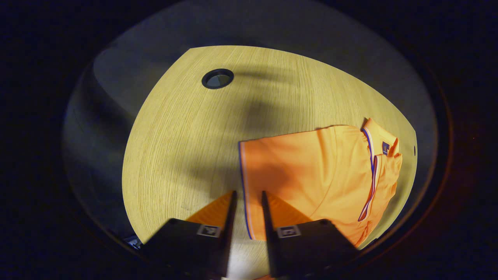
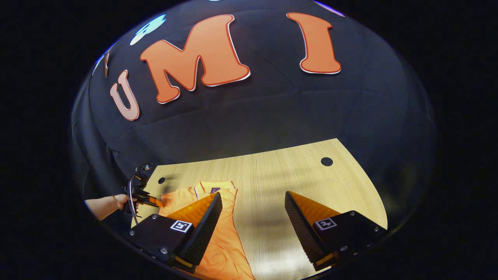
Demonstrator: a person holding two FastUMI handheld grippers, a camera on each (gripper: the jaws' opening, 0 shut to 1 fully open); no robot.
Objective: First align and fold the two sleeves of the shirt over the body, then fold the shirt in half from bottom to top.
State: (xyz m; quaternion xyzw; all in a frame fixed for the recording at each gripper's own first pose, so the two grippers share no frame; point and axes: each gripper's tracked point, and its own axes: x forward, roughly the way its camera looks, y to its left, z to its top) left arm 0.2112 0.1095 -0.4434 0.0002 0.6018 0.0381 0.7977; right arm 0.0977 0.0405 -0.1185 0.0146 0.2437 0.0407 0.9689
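Our left gripper (image 1: pixel 249 194), narrowly parted, grasps nothing above the shirt (image 1: pixel 311 175) hem; right gripper (image 2: pixel 253 198) released; a shallow pinch risks slippage.

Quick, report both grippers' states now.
Left gripper: jaws narrowly parted above the orange polo shirt's hem edge, holding nothing.
Right gripper: wide open, empty, above the wooden table.

The orange polo shirt (image 1: pixel 311 171) lies flat on the table, its body a smooth narrow panel. A thin blue-and-white trim runs along the straight hem edge and along a folded-in edge near the collar (image 2: pixel 214 187). In the right gripper view the collar lies at the far end, with the body stretching toward the near edge.
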